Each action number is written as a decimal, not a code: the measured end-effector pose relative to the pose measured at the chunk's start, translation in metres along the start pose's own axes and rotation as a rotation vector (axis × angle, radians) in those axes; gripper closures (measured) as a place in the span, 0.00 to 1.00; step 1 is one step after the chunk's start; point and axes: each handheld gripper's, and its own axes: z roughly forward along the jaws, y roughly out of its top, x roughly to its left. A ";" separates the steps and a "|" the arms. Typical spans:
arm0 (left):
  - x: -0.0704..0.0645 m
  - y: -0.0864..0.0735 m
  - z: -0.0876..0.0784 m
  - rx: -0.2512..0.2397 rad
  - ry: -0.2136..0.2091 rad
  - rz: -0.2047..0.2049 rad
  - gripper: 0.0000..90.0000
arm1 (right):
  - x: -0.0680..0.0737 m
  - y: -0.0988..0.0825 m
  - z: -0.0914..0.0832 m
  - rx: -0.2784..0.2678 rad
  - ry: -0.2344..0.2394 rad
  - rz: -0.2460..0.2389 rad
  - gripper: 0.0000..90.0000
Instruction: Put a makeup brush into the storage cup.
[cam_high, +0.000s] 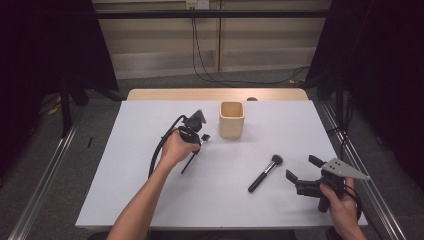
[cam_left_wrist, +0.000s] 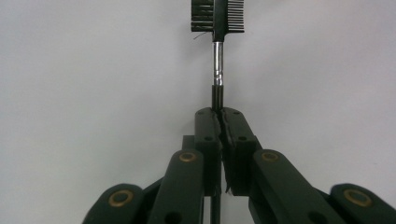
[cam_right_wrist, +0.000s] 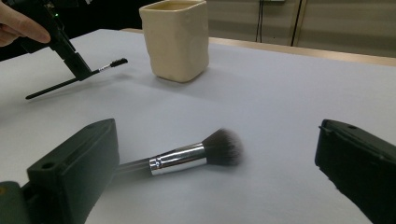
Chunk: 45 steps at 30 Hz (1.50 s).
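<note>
1. Black jaws stand wide apart on the right gripper, grasping nothing; the right hand holds it low near the table's front right corner, jaws pointing left toward the powder brush.
2. The powder brush lies flat on the white table, just ahead of those open jaws in the right gripper view, its bristle head pointing away toward the cup.
3. Left of centre, the left forearm reaches in diagonally; the left hand tilts the left gripper down, clenched on the thin handle of a brow comb brush.
4. In the right gripper view the brow brush's handle end rests on the table while its head is raised.
5. The cream cup stands upright beyond, near the far edge, just right of the left gripper.
6. Bare tabletop spreads along the front and far right; grey floor, rails and dark curtains surround it.
</note>
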 end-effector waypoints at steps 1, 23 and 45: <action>0.001 -0.002 -0.001 -0.014 -0.003 -0.002 0.95 | 0.000 0.000 0.000 0.000 -0.001 0.000 0.00; 0.017 -0.031 -0.031 -0.347 -0.086 -0.011 0.95 | 0.001 0.000 0.001 -0.004 -0.001 0.002 0.00; 0.011 -0.044 -0.060 -0.735 -0.128 0.034 0.95 | 0.001 0.000 0.000 -0.009 0.001 0.004 0.00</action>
